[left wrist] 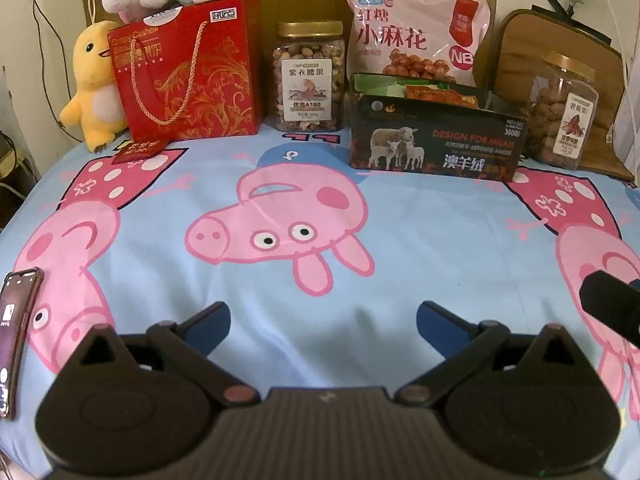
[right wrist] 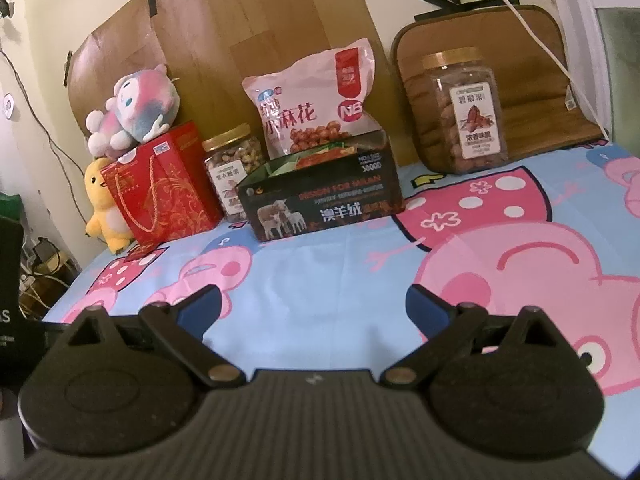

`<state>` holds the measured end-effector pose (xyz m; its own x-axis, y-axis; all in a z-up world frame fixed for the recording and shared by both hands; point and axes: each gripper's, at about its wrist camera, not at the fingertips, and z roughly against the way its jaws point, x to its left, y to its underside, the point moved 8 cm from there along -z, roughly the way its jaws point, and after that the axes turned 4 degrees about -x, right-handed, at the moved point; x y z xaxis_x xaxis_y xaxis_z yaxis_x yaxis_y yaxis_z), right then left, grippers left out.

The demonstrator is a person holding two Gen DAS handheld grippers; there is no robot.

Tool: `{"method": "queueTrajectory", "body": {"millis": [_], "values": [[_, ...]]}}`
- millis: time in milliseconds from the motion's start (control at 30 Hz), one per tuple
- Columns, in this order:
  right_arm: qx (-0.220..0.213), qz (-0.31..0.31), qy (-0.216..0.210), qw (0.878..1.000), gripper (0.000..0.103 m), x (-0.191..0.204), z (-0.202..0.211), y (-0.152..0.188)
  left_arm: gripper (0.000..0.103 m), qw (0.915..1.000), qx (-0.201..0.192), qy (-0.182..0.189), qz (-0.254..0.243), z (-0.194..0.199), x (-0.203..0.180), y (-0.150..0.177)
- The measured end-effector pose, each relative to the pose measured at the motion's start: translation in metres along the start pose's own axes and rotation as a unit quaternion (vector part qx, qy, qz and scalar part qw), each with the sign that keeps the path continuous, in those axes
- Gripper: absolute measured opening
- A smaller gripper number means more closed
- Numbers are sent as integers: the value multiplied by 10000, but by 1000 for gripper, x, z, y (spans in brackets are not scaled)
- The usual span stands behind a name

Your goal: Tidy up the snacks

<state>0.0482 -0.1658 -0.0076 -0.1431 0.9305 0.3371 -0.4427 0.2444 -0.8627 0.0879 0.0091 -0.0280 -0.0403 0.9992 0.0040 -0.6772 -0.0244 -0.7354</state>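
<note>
My left gripper (left wrist: 323,320) and right gripper (right wrist: 313,306) gape empty; the dark box (left wrist: 434,142) holds packets; the cashew jar (left wrist: 309,76) and pecan jar (right wrist: 464,110) wait outside, I judge.

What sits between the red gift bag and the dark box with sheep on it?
A gold-lidded jar of nuts stands between the red gift bag and the sheep box, clearest in the left wrist view.

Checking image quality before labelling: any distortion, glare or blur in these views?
Left wrist: fisheye bends the cartoon-pig sheet and darkens the corners; box print legible. Right wrist: same bending, softer focus, pecan jar lettering slightly blurred. No strong glare.
</note>
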Motion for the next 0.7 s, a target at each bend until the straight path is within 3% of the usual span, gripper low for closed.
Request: {"method": "queueTrajectory", "body": {"millis": [700], "values": [[-112,-13,-120,9999,100,1,1,-11,103,9996,-211,-136,-152,8,-3,-4]]}}
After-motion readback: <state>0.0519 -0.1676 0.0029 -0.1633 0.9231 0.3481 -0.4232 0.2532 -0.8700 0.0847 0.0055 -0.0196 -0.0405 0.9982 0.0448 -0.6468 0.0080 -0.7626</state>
